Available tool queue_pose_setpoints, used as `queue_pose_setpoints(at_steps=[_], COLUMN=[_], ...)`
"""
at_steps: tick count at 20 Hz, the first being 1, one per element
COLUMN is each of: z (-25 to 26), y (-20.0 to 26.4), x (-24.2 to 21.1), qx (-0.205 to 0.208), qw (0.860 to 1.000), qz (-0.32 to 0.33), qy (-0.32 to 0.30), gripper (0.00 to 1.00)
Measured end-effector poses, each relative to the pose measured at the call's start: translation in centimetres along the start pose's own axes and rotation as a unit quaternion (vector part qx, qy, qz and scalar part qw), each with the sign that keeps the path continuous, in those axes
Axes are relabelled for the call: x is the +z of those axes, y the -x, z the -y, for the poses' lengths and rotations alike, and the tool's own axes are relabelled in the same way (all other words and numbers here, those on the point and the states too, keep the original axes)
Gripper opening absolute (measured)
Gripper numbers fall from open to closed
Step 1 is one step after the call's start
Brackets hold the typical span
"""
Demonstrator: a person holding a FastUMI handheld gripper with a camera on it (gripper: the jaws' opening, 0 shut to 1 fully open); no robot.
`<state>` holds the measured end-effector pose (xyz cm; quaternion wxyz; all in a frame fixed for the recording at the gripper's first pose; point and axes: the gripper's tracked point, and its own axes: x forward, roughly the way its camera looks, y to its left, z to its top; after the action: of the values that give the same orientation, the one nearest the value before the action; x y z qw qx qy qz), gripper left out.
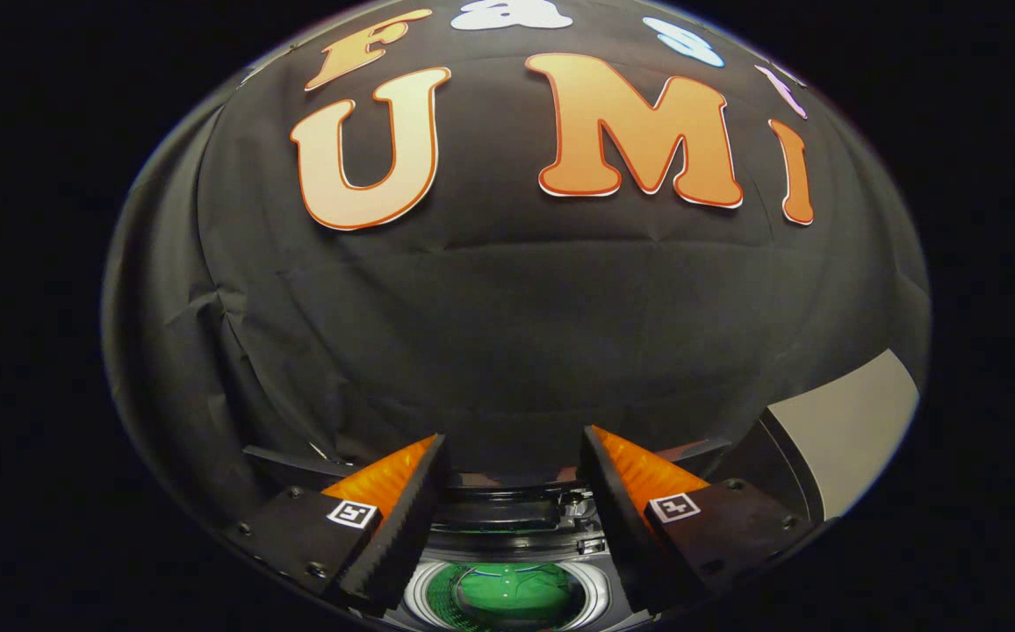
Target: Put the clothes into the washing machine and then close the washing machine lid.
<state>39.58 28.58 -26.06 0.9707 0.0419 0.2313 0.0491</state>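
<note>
The gripper (pixel 514 452) is hovering above the washer (pixel 516 527), its two fingers (pixel 402 518) standing spread apart with nothing between them, so it is released and holding no cloth. Through the gap between the fingers, below their tips, the washer's round drum (pixel 424 597) is showing, its pale ring curving around the opening. A green garment (pixel 507 590) is lying inside that drum, bunched at the bottom, well clear of both fingers. Just beyond the drum, still between the fingers, the dark back edge of the washer top is running across. The lid (pixel 841 430) is standing open off to the right of the right finger, its pale face tilted up and its dark frame (pixel 762 465) sitting just beside that finger's base. Beyond the fingertips, the black cloth wall (pixel 507 316) of the booth is hanging, creased and folded, rising behind the washer.
</note>
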Motion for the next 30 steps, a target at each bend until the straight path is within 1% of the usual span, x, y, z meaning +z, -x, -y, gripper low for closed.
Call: queue_pose_setpoints(at_steps=[15,23,30], z=[0.2,0.1,0.2], y=[3.4,6.1,8.3], x=[-1.5,-3.6,-5.2], qx=[0.011,0.014,0.019], qw=[1.0,0.999,0.997], qz=[0.025,0.037,0.067], qy=[0.008,0.012,0.017], gripper=[0.97,0.97,0.97])
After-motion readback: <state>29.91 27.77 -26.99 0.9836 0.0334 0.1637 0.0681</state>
